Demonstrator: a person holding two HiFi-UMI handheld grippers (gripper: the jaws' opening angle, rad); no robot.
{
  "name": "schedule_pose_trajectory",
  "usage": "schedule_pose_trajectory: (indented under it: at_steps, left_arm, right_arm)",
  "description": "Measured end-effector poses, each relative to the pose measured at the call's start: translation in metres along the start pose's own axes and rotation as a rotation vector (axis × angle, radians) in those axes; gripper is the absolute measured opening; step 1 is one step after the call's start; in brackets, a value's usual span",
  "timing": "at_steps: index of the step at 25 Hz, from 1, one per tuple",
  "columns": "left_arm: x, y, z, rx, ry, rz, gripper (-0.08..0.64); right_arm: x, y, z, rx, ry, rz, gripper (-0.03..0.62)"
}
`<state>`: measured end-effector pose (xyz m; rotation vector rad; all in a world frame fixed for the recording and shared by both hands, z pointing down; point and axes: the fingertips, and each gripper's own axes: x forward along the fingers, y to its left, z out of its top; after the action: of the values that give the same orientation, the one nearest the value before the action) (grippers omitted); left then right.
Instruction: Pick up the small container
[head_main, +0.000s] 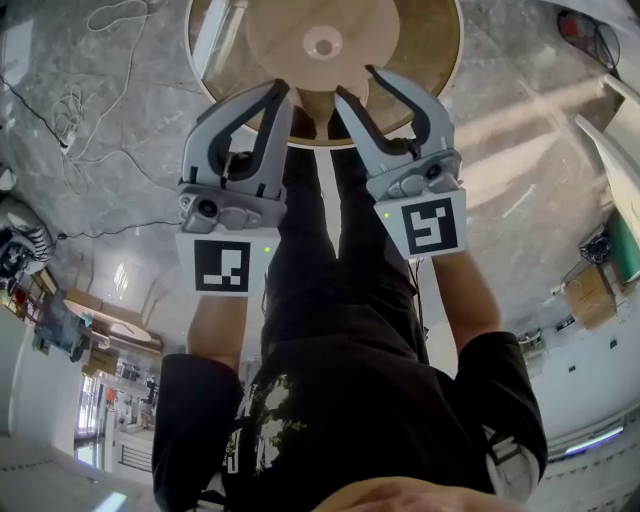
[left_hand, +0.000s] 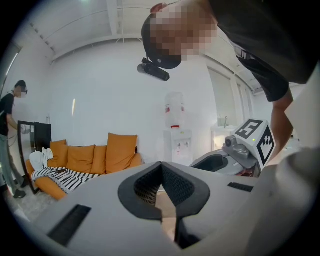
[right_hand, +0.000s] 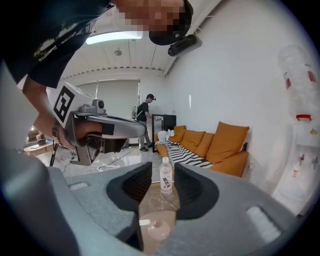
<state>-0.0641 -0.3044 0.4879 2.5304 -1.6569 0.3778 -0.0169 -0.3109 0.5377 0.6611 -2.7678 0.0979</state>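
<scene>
The small container, pale pink and round with a knob on its lid, sits near the middle of a round wooden table. In the right gripper view the container shows low in the gap between the jaws, still ahead of the pads and untouched. My right gripper hovers at the table's near edge, open and empty; the same gripper frames a clear water bottle standing beyond the container. My left gripper is beside it, its pads meeting at the tips with nothing between them.
The person's legs stand under the grippers on a marble floor with cables at the left. An orange sofa, a water dispenser and another person stand further off in the room.
</scene>
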Motion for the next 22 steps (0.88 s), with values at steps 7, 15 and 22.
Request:
schedule_pose_trajectory:
  at_steps: [7,15,22]
  left_arm:
    - [0.011,-0.004,-0.038,0.003,0.013,-0.035,0.008]
    - [0.023,0.000,-0.094,-0.010,0.015,-0.051,0.008]
    - [0.032,-0.001,-0.127,-0.012,0.005,-0.060,0.008]
  right_arm:
    - [0.018,0.005,-0.035,-0.006,0.019,0.008,0.140]
    - [0.043,0.015,-0.086,-0.007,0.042,0.021,0.140]
    - [0.051,0.022,-0.123,0.011,0.060,0.010,0.140]
